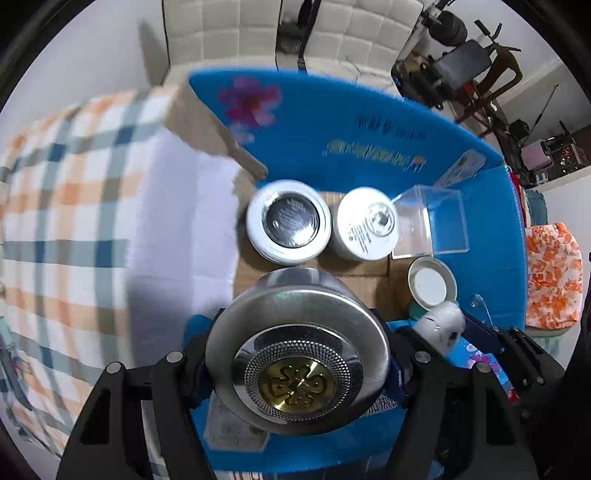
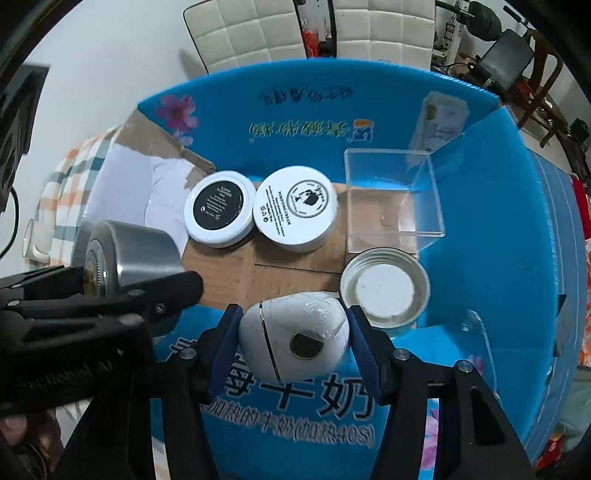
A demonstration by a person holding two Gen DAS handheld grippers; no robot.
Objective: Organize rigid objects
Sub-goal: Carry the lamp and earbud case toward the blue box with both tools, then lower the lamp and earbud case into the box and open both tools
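Note:
My left gripper [image 1: 297, 363] is shut on a silver round tin [image 1: 297, 365] with a gold centre, held above the near left corner of the blue box [image 1: 332, 122]. The tin also shows in the right wrist view [image 2: 129, 254]. My right gripper [image 2: 293, 345] is shut on a white egg-shaped container [image 2: 295, 341], held over the box's near wall; it also shows in the left wrist view [image 1: 441, 325]. Inside the box lie a white jar with a black label [image 2: 220, 208], a white cream jar [image 2: 295, 208], a clear plastic case [image 2: 391, 199] and a metal lid [image 2: 385, 288].
The blue box [image 2: 535, 240] has tall walls and a cardboard floor. A checked cloth [image 1: 66, 206] covers the surface to the left. White padded chairs [image 2: 258, 33] stand behind. Exercise gear [image 1: 465, 62] is at the far right.

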